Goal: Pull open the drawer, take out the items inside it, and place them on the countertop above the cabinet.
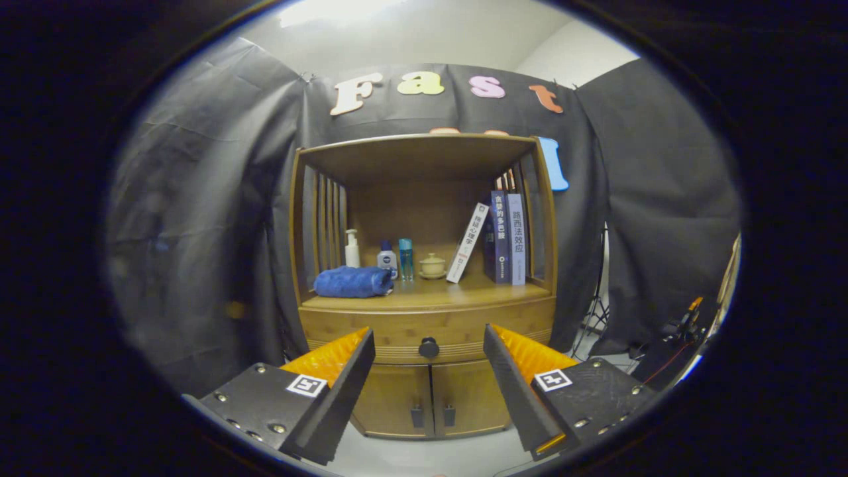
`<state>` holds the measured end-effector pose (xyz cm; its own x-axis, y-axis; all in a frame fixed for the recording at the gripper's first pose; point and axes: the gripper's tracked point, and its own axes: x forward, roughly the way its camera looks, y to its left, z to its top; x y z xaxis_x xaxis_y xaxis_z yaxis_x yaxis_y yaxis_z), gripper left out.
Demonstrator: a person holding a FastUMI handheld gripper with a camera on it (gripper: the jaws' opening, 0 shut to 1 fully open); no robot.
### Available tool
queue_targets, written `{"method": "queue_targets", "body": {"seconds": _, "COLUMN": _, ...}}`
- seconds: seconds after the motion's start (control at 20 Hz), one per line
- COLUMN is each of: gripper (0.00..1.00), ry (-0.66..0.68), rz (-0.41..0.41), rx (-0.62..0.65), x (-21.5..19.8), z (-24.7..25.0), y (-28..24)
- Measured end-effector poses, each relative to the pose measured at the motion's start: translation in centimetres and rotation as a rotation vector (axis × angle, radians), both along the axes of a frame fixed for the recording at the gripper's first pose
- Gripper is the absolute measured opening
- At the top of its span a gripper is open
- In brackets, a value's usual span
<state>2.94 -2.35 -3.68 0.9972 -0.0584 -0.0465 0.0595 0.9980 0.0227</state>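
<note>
The gripper (429,387) has its two wedge-shaped fingers spread wide apart, holding nothing; each finger has a ribbed inner face and a flat block behind it with screws and a small square marker. Ahead of the fingers, and apart from them, stands a wooden cabinet (424,291) with a warm, bamboo-like grain. Its drawer (371,324) is shut, a curved front panel with fine grooves along its lower edge, and the round dark knob (428,347) on it sits in the gap between the fingers, beyond their tips. What lies inside the drawer cannot be seen.

Below the knob are two cabinet doors (430,397), closed, each with a small dark handle near the middle seam. Above the knob runs the countertop (424,295), under a slatted-sided open shelf. On it, left of the knob, lies a soft rolled blue towel (352,281); behind it stand a white pump bottle (352,249), a squat white bottle with a blue cap (387,255) and a slim clear teal bottle (405,258). Straight above the knob is a small pale lidded cup (432,265). To the right, a white book (468,242) leans against upright dark books (503,236).
</note>
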Motion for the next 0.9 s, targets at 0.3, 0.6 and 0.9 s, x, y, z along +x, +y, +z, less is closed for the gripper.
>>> {"method": "queue_targets", "body": {"seconds": 0.3, "gripper": 0.98, "ry": 0.058, "rz": -0.01, "rx": 0.037, "x": 4.1, "z": -4.9, "y": -0.3}}
{"method": "queue_targets", "body": {"seconds": 0.6, "gripper": 0.98, "ry": 0.08, "rz": 0.016, "rx": 0.054, "x": 8.8, "z": -9.1, "y": 0.0}}
{"method": "queue_targets", "body": {"seconds": 0.9, "gripper": 0.98, "ry": 0.098, "rz": 0.01, "rx": 0.027, "x": 14.6, "z": -12.2, "y": -0.7}}
